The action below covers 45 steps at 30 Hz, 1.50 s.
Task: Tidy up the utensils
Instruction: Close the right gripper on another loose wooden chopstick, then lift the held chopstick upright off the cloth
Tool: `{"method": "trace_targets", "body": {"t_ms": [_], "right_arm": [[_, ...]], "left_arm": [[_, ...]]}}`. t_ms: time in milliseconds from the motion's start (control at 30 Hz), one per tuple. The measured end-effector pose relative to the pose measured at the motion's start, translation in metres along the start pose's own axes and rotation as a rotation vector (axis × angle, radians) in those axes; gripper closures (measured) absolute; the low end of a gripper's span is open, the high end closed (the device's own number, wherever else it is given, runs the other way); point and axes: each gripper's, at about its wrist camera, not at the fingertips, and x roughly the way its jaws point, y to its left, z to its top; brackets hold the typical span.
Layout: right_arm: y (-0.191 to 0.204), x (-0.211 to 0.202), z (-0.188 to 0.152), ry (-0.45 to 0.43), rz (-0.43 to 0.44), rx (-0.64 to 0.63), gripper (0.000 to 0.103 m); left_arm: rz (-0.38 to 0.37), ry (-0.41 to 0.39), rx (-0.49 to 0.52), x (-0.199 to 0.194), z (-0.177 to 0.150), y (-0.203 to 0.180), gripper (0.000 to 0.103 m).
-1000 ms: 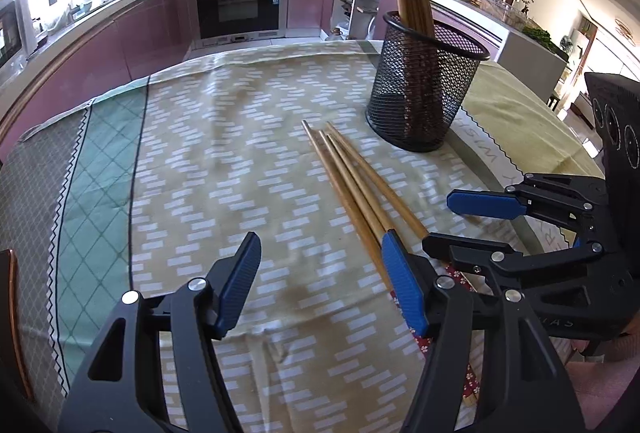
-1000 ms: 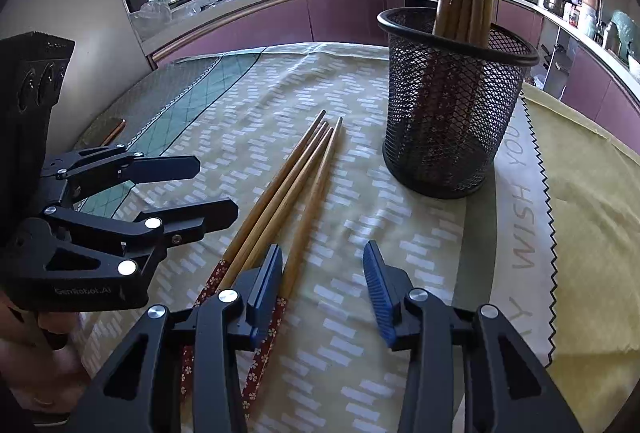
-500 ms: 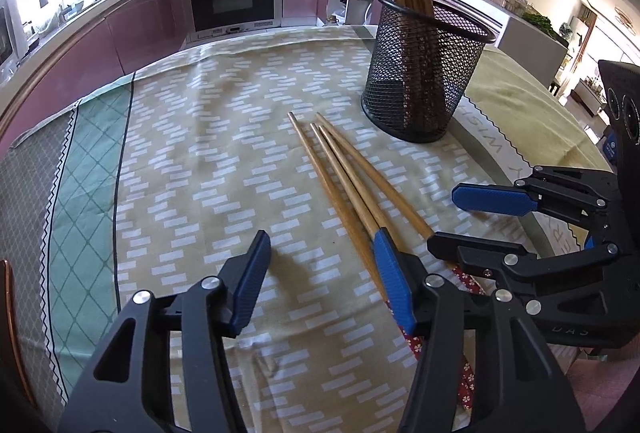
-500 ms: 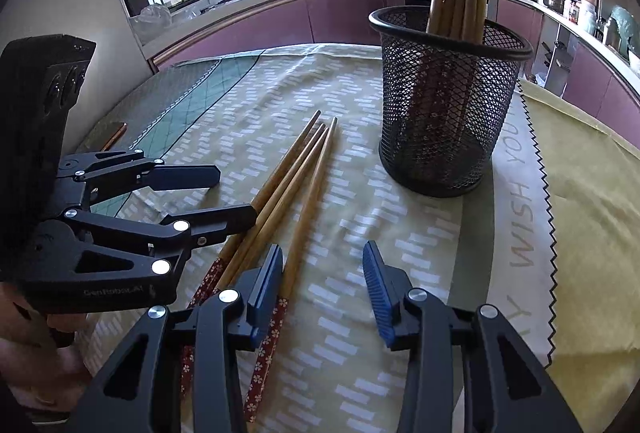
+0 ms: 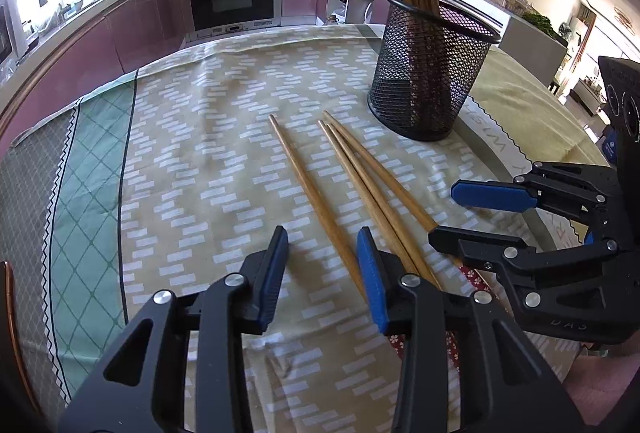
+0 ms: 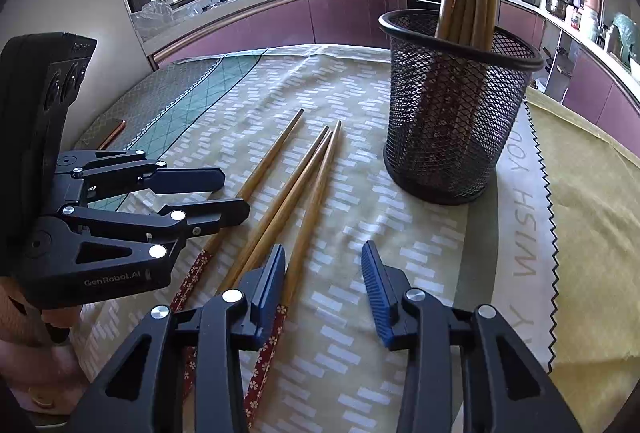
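Note:
Wooden chopsticks with red flowered handle ends lie on the tablecloth. One chopstick (image 5: 308, 185) lies apart to the left, and it runs between the fingers of my left gripper (image 5: 322, 237), close to the right pad. The jaws are closing and the pads do not press on it. The other chopsticks (image 5: 368, 177) lie together beside it. My right gripper (image 6: 323, 249) is open low over the cloth, with the rightmost chopstick (image 6: 310, 209) just inside its left finger. A black mesh cup (image 6: 456, 113) beyond them holds several upright chopsticks.
The patterned tablecloth (image 5: 192, 161) has a green band on the left and a yellow cloth (image 6: 592, 201) lies on the right. A copper-edged flat thing (image 6: 112, 133) lies at the table's left rim. Kitchen counters and an oven stand beyond the table.
The left gripper's jaws have narrowed and shifted right onto the chopsticks. One chopstick has slid left, apart from the rest. The right gripper has kept still.

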Motion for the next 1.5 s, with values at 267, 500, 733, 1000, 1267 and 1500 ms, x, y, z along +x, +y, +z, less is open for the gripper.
{"method": "trace_targets", "body": {"t_ms": [267,500,733,1000,1267,1500], "right_arm": [[0.004,0.007,0.007,-0.001,-0.014,-0.009,0.078],[-0.004,0.008,0.008,0.000,0.006,0.034,0.094],[-0.015,0.004,0.007,-0.007,0.048,0.095,0.097],[-0.015,-0.014,0.007,-0.052,0.085,0.099,0.097],[-0.019,-0.031,0.011,-0.105,0.133,0.109,0.097],[-0.021,-0.045,0.012,-0.145,0.151,0.112,0.097]], "left_arm": [[0.011,-0.007,-0.041,0.000,0.002,0.006,0.087],[0.009,-0.011,-0.091,-0.001,-0.001,0.010,0.095],[-0.010,-0.031,-0.113,-0.009,-0.002,0.009,0.095],[-0.058,-0.069,-0.128,-0.027,0.000,0.008,0.095],[-0.100,-0.107,-0.137,-0.043,0.004,0.006,0.095],[-0.129,-0.133,-0.136,-0.052,0.009,0.004,0.095]]}}
